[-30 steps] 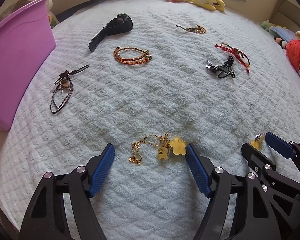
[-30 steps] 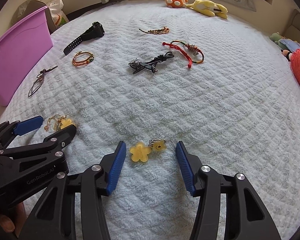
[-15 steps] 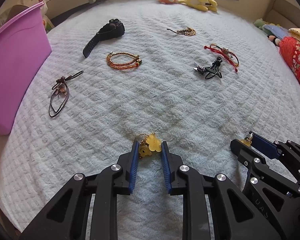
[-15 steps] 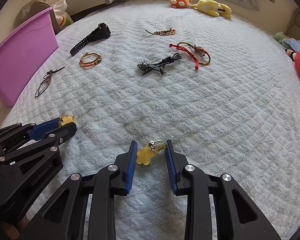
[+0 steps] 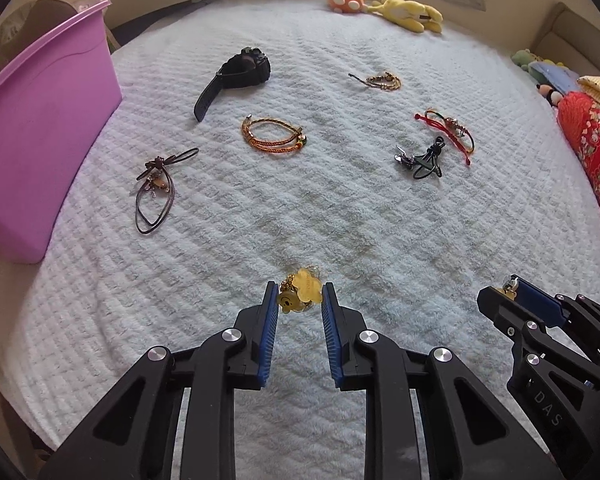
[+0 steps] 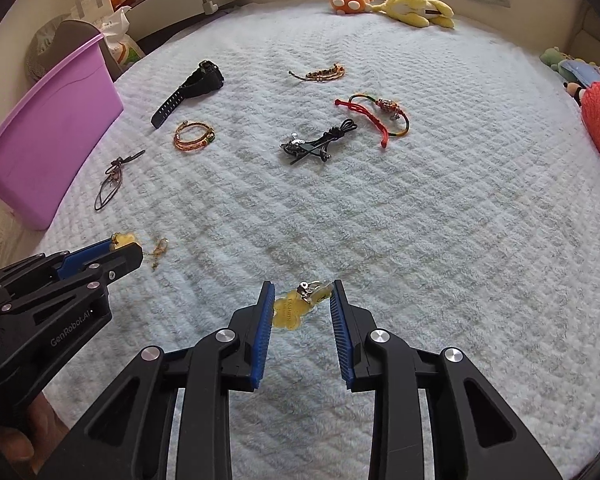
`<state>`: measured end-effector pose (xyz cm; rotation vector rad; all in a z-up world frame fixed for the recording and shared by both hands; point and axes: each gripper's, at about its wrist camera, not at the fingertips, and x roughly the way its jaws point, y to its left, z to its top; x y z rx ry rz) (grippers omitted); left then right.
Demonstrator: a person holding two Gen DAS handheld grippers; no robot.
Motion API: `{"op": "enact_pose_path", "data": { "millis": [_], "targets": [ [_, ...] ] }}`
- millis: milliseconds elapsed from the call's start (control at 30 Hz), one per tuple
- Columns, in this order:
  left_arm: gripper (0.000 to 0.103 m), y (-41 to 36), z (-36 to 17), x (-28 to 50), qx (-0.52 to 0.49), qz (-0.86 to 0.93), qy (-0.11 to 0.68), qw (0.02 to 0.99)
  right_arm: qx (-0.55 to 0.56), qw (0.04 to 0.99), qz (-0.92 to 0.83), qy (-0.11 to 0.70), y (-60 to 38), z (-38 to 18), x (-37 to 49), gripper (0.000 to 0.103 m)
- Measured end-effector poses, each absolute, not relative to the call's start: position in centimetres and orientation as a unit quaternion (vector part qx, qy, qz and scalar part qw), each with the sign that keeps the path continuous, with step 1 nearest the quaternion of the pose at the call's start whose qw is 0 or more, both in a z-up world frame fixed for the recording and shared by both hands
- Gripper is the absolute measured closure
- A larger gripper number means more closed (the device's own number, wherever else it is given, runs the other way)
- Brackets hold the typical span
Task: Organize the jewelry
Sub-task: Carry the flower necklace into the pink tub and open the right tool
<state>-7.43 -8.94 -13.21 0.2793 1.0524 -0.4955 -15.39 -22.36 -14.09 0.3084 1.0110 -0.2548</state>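
Observation:
My left gripper (image 5: 299, 294) is shut on a yellow flower-and-bear charm necklace (image 5: 302, 290) and holds it above the bed; its gold chain (image 6: 158, 250) dangles in the right wrist view. My right gripper (image 6: 303, 294) is shut on a second yellow flower charm with a silver clasp (image 6: 294, 308), also lifted. On the white quilted bed (image 5: 340, 208) lie a black watch (image 5: 236, 74), an orange bangle (image 5: 274, 136), a brown cord necklace (image 5: 154, 184), a gold bracelet (image 5: 380, 80), a red cord bracelet (image 5: 448, 130) and a black cord piece (image 5: 422, 158).
A purple bin (image 5: 32, 140) stands at the bed's left edge. Plush toys (image 5: 384, 4) lie along the far edge, and a red patterned cushion (image 5: 596, 148) at the right. A shelf with bags (image 6: 112, 36) is beyond the bin.
Both grippers closed from wide open onto the yellow charms and have lifted them off the quilt, drawing back slightly.

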Motion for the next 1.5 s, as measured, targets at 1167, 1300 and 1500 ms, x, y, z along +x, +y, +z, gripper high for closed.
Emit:
{"op": "enact_pose_path", "data": {
  "millis": [1167,1300,1500],
  "targets": [
    [0.081,14.8,14.7,12.1,0.046,-0.092,0.503,0.858,0.144,0.876,0.049,0.458,-4.9,14.7,5.7,0.075],
    [0.081,17.6,13.7,16.0,0.054,-0.095,0.513,0.851,0.141,0.873,0.067,0.462,0.1,14.8,10.0,0.075],
    [0.081,20.4,11.1,20.3,0.052,-0.097,0.536,0.837,0.122,0.862,0.090,0.483,5.8,13.6,15.7,0.075]
  ]
}}
